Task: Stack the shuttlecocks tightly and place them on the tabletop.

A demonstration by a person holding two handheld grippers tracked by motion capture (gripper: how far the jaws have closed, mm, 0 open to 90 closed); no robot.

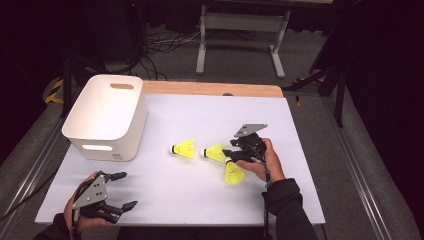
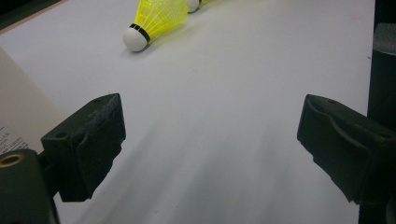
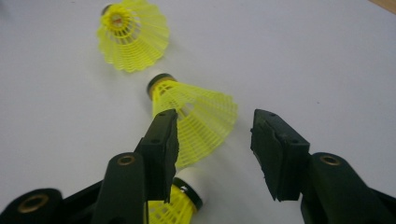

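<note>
Right tool [image 1: 235,155] half open, nothing gripped, over middle shuttlecock [image 3: 196,119] near desk [image 1: 200,200] centre; possibly brushing its skirt. Left tool [image 1: 122,190] wide open, empty, at desk's near-left corner. Bin [image 1: 107,115] at far-left corner.

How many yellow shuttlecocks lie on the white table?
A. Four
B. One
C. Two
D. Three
D: the high view shows one shuttlecock alone toward the white bin, a second just in front of the right tool, and a third beside that hand.
</note>
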